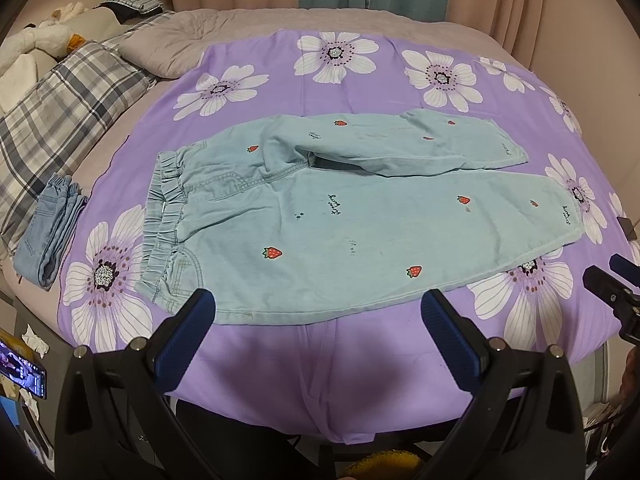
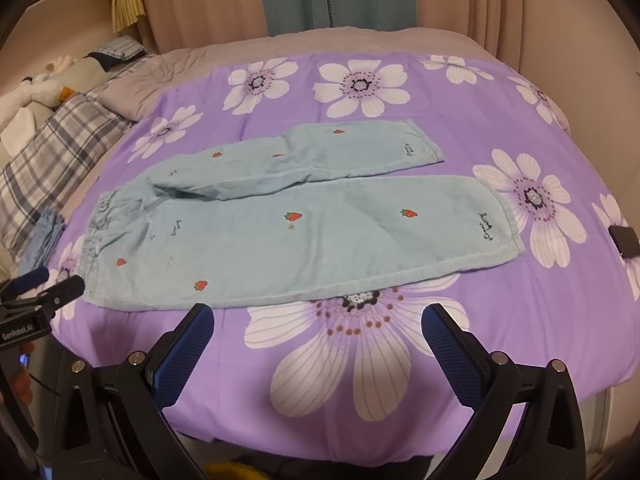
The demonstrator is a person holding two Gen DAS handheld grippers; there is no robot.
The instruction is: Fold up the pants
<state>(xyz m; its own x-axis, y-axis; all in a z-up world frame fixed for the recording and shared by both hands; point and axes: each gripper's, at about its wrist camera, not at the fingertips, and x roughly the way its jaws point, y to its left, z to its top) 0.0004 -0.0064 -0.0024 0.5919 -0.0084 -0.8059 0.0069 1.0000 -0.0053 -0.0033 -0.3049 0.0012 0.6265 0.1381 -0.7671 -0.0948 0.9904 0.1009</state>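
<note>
The pale blue denim pants with an elastic waist and small red strawberry prints [image 1: 320,216] lie spread flat on the purple bedsheet printed with large white flowers [image 1: 360,80]. Their waistband sits ahead and to the left of the left tool [image 1: 318,306], and the two legs run out to its right, most likely laid open like this so a lengthwise fold can start cleanly. The far leg is slightly rucked near the crotch; the near leg lies smooth.

The left tool hovers just short of the near edge of the pants, jaws wide apart with nothing between them. The right tool [image 2: 318,320] hangs likewise spread and empty, just short of the near leg's lower half, well placed to take the hem end while its partner takes the waist.

Count: one pair of pants to fold, with two legs; two tools; one already folded blue denim garment [image 1: 50,236] far to the left, beside a grey plaid pillow [image 1: 60,108]; one small dark object [image 2: 624,240] off to the right.
</note>
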